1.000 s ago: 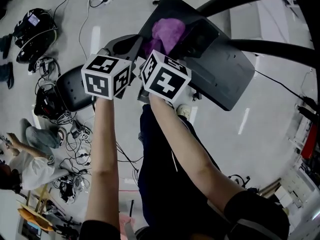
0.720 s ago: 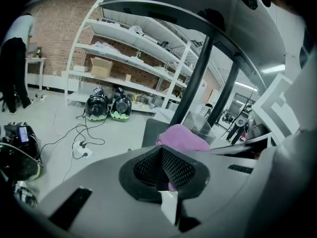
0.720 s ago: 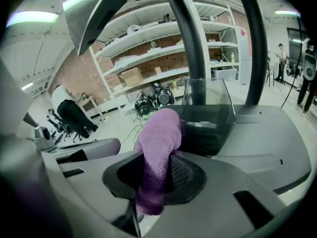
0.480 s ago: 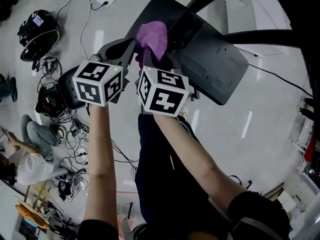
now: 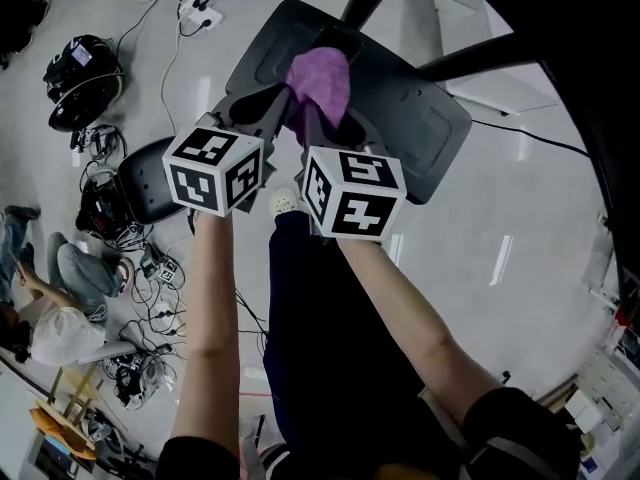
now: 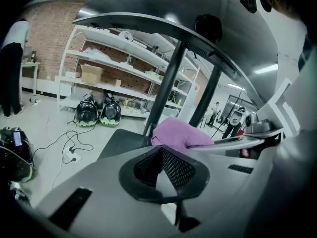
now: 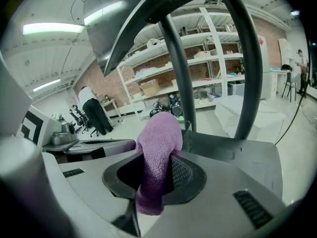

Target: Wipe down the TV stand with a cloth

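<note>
Pale glossy floor (image 5: pixel 520 228), workshop with brick wall and white shelving (image 6: pixel 114 68). Right gripper (image 7: pixel 153 177) jaws clamped on the purple cloth (image 7: pixel 157 148). Cloth sits over the dark TV stand base (image 5: pixel 425 133) at the foot of the black poles (image 7: pixel 181 83); contact unclear. Left gripper (image 6: pixel 163 167) just beside it on the left, jaws together, nothing between. Cables (image 5: pixel 150 268) and helmets (image 6: pixel 99 114) on the floor at left.

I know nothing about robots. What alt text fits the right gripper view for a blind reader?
The right gripper clamps a purple cloth in its jaws, at the TV stand's dark base beside two black poles. Storage shelves line the room behind.
</note>
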A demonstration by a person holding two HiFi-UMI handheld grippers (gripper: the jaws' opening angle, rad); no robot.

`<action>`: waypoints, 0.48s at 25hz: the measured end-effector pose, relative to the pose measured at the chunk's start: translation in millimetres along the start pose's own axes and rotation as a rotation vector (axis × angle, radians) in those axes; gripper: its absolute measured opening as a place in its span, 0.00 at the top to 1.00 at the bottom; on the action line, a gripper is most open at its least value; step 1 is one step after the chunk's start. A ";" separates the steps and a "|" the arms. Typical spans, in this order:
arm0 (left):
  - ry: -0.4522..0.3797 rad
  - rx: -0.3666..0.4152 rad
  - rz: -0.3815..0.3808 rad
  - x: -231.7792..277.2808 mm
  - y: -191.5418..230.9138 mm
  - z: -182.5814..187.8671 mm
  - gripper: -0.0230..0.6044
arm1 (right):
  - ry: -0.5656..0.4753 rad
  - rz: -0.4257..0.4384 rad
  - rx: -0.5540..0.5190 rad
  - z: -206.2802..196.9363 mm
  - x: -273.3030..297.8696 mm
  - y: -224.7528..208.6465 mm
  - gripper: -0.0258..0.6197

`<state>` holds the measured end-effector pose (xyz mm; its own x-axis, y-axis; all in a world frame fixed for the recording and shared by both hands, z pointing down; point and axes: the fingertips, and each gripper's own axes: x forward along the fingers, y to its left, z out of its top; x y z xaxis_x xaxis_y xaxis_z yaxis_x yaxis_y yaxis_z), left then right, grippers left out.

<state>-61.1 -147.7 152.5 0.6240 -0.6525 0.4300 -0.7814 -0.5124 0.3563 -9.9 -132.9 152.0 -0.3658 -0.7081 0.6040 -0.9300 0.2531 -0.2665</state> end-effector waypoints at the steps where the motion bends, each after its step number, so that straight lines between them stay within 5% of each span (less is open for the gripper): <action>1: -0.003 0.000 -0.006 3.4 -6.5 3.2 0.96 | -0.004 0.012 -0.017 4.6 -5.2 -5.3 0.81; 12: -0.014 0.052 -0.059 42.9 -51.6 35.8 0.96 | -0.022 0.073 -0.331 68.1 -29.3 -75.7 0.81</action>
<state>5.6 -169.2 122.9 0.6691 -0.6277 0.3979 -0.7430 -0.5781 0.3372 73.6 -176.2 103.4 -0.4344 -0.6934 0.5749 -0.8639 0.5013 -0.0482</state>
